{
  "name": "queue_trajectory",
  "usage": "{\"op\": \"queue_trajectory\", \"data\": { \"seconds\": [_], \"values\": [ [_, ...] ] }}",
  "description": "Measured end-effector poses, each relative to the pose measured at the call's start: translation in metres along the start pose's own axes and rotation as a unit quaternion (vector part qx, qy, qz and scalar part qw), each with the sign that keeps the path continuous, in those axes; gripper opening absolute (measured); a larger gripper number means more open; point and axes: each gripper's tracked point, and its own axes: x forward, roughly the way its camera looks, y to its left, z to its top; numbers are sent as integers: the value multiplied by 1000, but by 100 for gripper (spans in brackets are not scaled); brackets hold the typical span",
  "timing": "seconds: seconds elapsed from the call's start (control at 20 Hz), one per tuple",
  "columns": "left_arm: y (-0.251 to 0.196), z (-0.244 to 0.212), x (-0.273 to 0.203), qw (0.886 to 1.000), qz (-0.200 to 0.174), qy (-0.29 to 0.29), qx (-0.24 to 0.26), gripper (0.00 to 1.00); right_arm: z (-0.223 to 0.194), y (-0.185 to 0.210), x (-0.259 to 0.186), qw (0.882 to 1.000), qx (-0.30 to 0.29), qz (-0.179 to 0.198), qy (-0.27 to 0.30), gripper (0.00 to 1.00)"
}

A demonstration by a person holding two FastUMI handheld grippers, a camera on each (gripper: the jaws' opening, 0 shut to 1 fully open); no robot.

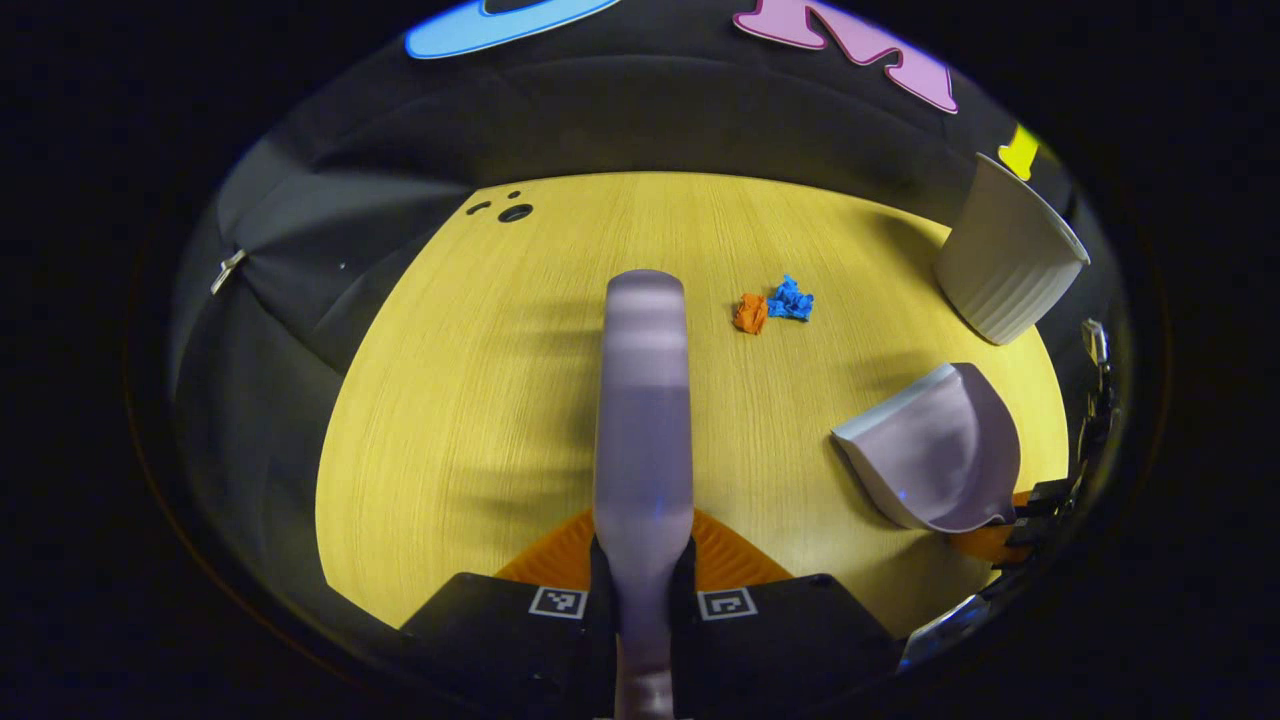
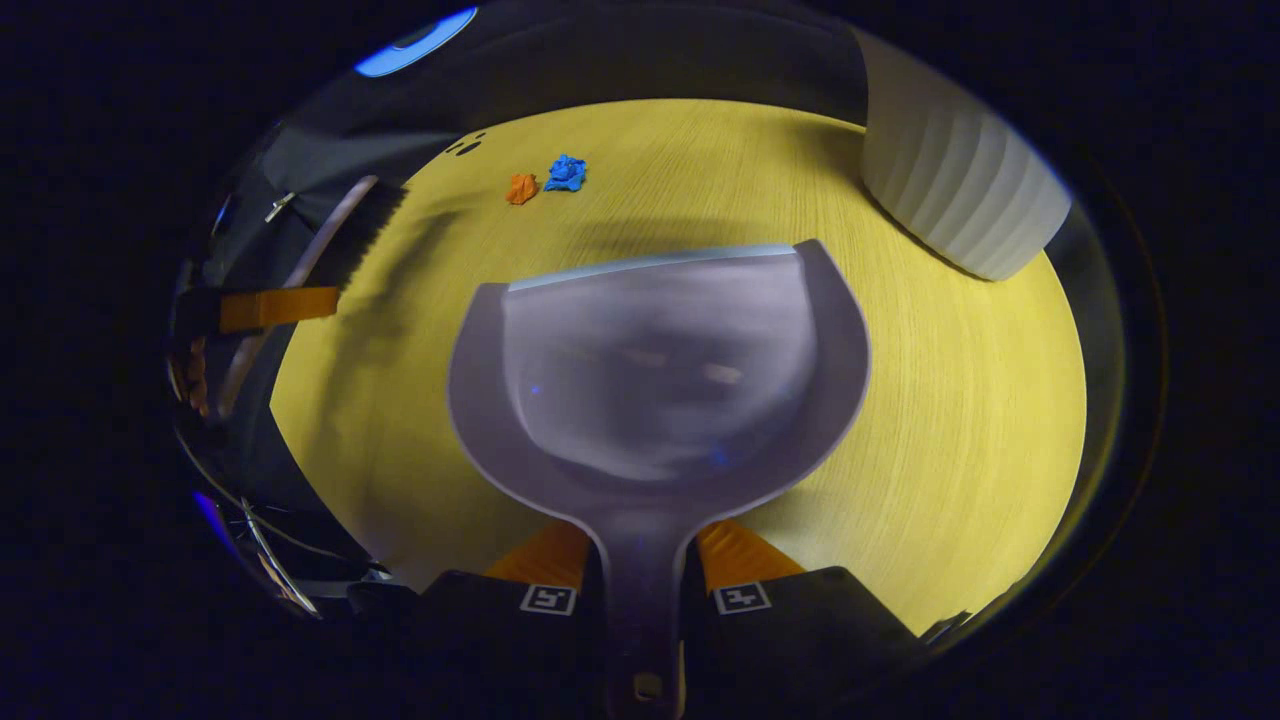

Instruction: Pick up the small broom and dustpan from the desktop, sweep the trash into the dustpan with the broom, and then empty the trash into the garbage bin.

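L tongs point(image 1: 642, 590) are clamped on the broom point(image 1: 642, 400), which is held above the surface point(image 1: 450, 400). R tongs point(image 2: 640, 590) are clamped on the dustpan point(image 2: 650, 370) handle, pan held low, mouth fwd. Farther off, 2 scraps, orange point(image 1: 750, 313) & blue point(image 1: 790, 299), lie touching mid-surface; the bin point(image 1: 1005, 255) stands at the far right edge. Pickup is judged done; sweeping is next: pan lip to be set down by the scraps, bristles brought behind them.

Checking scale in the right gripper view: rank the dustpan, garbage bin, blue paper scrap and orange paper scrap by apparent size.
1. dustpan, though it is nearest the camera, so its lead is unsure
2. garbage bin, partly cut off
3. blue paper scrap and orange paper scrap, too alike to rank
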Motion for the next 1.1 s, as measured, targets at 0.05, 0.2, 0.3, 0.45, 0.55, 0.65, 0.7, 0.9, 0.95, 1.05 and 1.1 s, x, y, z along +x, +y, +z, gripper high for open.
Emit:
{"op": "queue_trajectory", "data": {
  "seconds": [0.05,0.2,0.3,0.45,0.55,0.65,0.7,0.9,0.95,1.05,1.1],
  "values": [
    [1,9,7,1000,-5,2,15,27,0,-2,-1,1000,0,-3,1,39],
    [6,37,28,996,-13,11,82,27,-3,-9,-10,1000,6,-9,1,34],
    [5,59,45,991,-19,11,129,26,1,-13,-16,1000,1,-16,-2,34],
    [-1,88,66,979,-32,11,200,26,10,-18,-21,999,-28,-31,-5,35],
    [-2,103,78,967,-35,19,252,25,14,-16,-22,999,-38,-31,-5,35],
    [-6,115,90,952,-39,23,302,26,17,-14,-20,998,-52,-29,1,34],
    [-10,119,94,945,-44,26,325,26,18,-13,-20,998,-59,-28,1,35],
    [-27,125,103,915,-70,42,396,26,13,-14,-14,996,-80,-28,17,35],
    [-35,123,104,908,-83,44,409,26,15,-14,-14,996,-83,-28,16,35],
    [-50,118,101,891,-107,50,438,26,17,-16,-13,996,-87,-26,16,35],
    [-56,118,99,883,-118,55,451,26,18,-16,-14,996,-87,-26,16,35]
  ]
}}
